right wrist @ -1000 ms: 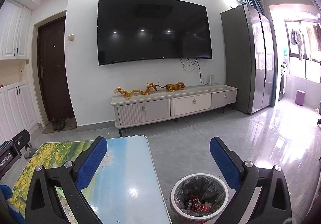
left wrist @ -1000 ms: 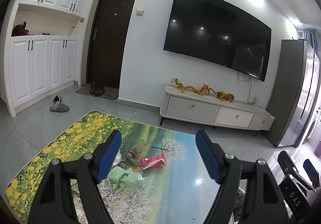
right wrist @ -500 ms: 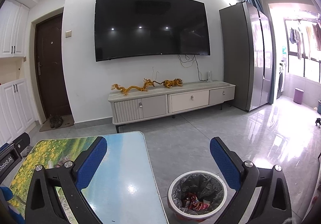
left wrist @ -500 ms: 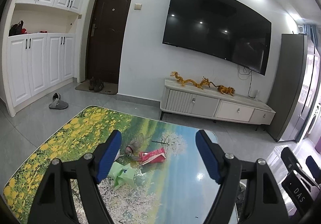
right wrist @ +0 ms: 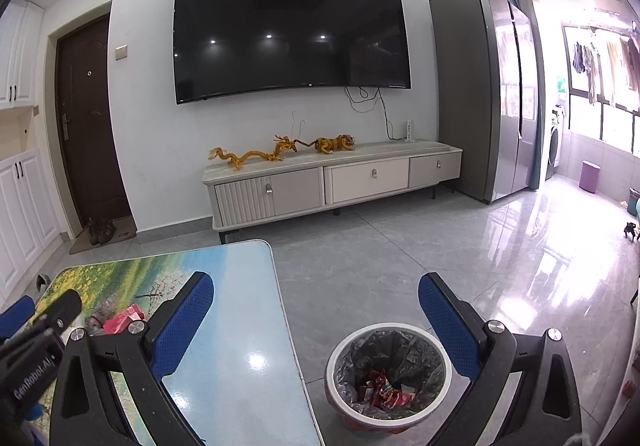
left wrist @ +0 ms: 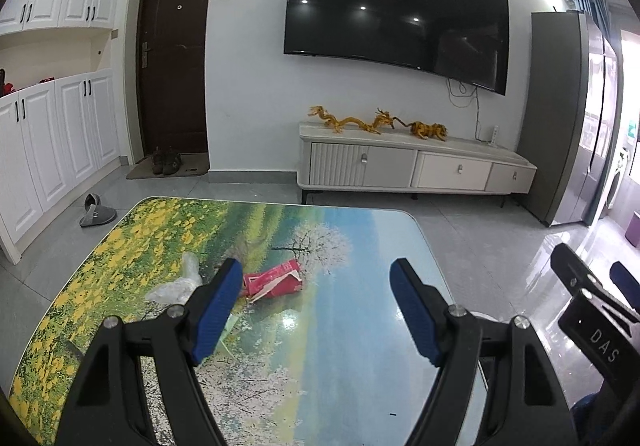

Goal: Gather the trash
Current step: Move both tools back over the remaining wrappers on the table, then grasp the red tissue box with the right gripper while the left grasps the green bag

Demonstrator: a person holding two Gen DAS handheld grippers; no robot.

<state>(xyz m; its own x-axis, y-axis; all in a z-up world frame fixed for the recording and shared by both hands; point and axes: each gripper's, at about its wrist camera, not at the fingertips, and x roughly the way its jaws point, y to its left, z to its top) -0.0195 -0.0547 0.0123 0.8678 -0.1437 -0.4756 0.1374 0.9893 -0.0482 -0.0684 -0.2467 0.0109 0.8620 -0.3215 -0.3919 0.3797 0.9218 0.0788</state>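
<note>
Left hand-held gripper is sitting closer to the trash than a second ago, jaws wide apart, empty. Its left finger is now covering the green wrapper seen earlier. Red wrapper is lying on the table, long axis running left-right, open end pointing right; clear plastic just left of it. Only the right view is showing the bin on the floor beside the table. Right hand-held gripper is hanging open, empty.
</note>
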